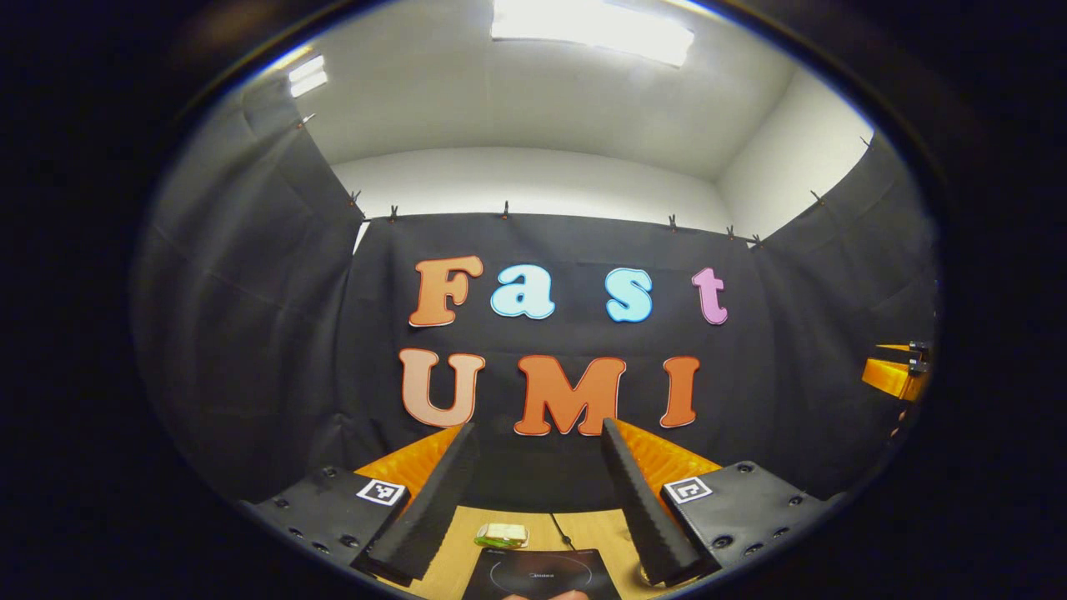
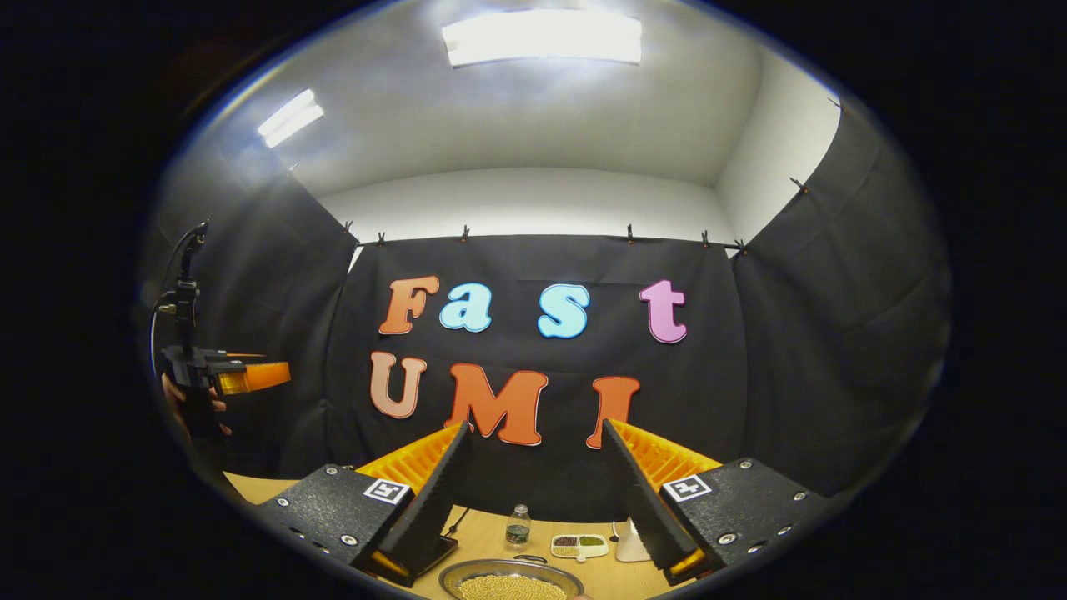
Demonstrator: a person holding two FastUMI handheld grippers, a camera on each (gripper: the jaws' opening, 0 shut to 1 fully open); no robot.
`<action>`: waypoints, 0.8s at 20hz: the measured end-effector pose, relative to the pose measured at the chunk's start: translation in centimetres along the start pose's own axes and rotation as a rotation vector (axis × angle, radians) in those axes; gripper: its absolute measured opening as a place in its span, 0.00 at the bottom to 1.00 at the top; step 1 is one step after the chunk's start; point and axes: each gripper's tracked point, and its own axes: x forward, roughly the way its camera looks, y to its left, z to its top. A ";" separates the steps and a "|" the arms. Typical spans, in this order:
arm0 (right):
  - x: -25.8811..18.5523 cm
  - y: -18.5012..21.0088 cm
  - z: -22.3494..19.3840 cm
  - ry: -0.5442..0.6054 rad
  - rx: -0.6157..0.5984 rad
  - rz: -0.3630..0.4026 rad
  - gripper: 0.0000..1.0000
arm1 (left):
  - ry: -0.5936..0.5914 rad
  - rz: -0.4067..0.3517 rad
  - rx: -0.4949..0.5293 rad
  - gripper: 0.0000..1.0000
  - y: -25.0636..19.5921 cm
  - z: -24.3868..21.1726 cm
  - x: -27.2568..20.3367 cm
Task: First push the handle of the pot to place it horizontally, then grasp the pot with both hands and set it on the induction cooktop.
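Wooden table (image 1: 467,554): pale, smooth board, seen low under both tools.
Black glass induction cooktop (image 1: 542,575): flat, glossy slab with a thin ring printed on it, lying on the table straight ahead of the left tool, between its fingers in the left gripper view.
Round metal pot (image 2: 510,583): shallow, shiny rim, filled with small pale grains, sitting on the table just below the right tool; handle hidden, so direction cannot be told.
Left tool (image 1: 533,492): fingers spread wide, nothing between them, raised above the table.
Right tool (image 2: 533,492): likewise spread and empty, raised above the pot.
Step in hand: judged to be the very start, handle push not yet made, pot not on the cooktop.
Next move: calls for lowering one tool beside the pot to find and nudge the handle level.
Small clear plastic bottle (image 2: 518,527): upright, beyond the pot.
White divided dish (image 2: 579,546): compartments of dark and green grains, beside the bottle.
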 end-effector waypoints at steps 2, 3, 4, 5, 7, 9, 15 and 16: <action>0.1 -0.4 -0.3 0.006 -0.016 -0.011 0.95 | -0.025 0.013 0.000 0.97 0.4 0.5 -0.1; 0.2 -0.5 -0.5 0.012 -0.021 -0.016 0.95 | -0.037 0.017 0.001 0.97 0.6 0.6 -0.2; 0.4 -0.4 -0.8 0.024 -0.023 -0.016 0.95 | -0.045 0.020 0.004 0.97 0.7 0.8 -0.2; 0.5 -0.3 -1.5 0.044 -0.021 -0.014 0.95 | -0.054 0.022 0.003 0.96 0.8 0.9 -0.2; 1.2 0.5 -2.9 0.078 -0.006 -0.012 0.95 | -0.066 0.026 -0.013 0.98 1.2 0.9 -0.1; 1.6 0.4 -4.3 0.113 0.006 -0.014 0.95 | -0.067 0.037 -0.023 0.97 1.9 0.6 0.1; 1.5 0.5 -8.9 0.231 0.060 -0.010 0.95 | -0.008 0.045 -0.023 0.98 2.8 -1.6 1.0; 1.3 0.6 -9.8 0.252 0.069 -0.006 0.95 | -0.002 0.044 -0.027 0.97 2.8 -2.0 1.1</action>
